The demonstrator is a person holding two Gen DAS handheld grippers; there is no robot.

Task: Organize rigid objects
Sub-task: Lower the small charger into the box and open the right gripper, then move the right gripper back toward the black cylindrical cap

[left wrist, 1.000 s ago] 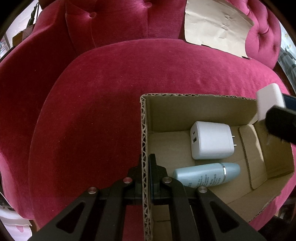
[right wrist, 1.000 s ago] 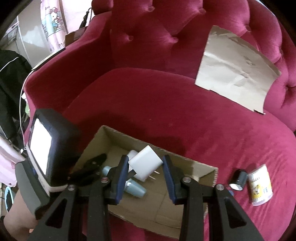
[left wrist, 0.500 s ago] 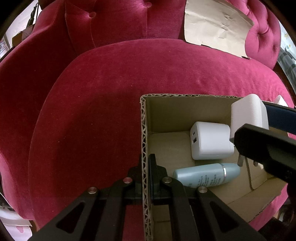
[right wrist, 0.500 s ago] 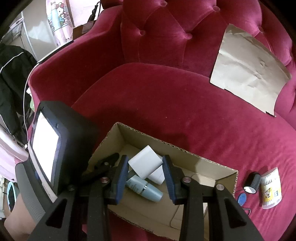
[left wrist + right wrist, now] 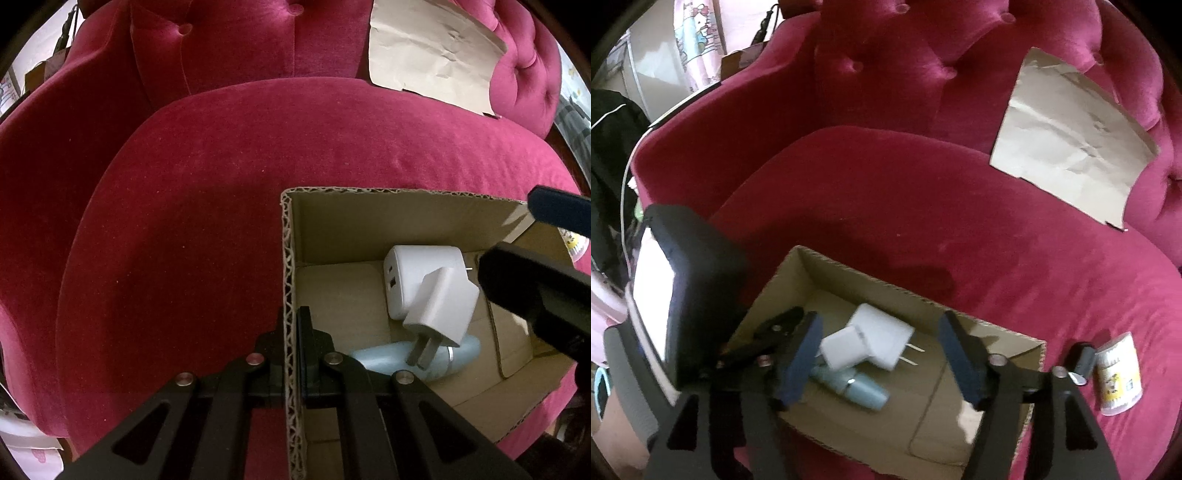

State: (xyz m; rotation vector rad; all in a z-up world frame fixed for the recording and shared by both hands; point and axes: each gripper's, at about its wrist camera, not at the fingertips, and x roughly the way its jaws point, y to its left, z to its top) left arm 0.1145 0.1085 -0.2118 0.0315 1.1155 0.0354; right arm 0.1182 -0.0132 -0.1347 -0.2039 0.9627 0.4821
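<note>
An open cardboard box (image 5: 290, 258) sits on the red sofa seat. My left gripper (image 5: 295, 332) is shut on the box's near left wall. Inside lie a large white charger (image 5: 417, 269) and a light blue bottle (image 5: 384, 358). A small white plug (image 5: 439, 306) rests tilted on them, prongs down on the bottle. Above the box (image 5: 997, 369), my right gripper (image 5: 881, 325) has its jaws opening. The small plug (image 5: 842, 349) lies below them, free of both pads, beside the large charger (image 5: 886, 336) and the bottle (image 5: 857, 387).
A brown paper sheet (image 5: 1071, 136) leans on the tufted sofa back. A small black cylinder (image 5: 1084, 362) and a yellow-labelled jar (image 5: 1117, 373) lie on the seat right of the box. The sofa arm rises at the left, with dark clothing (image 5: 605, 147) beyond it.
The right gripper brought the small white plug over the box, then spread its jaws. The plug dropped out and now rests inside. The left gripper kept its hold on the wall.
</note>
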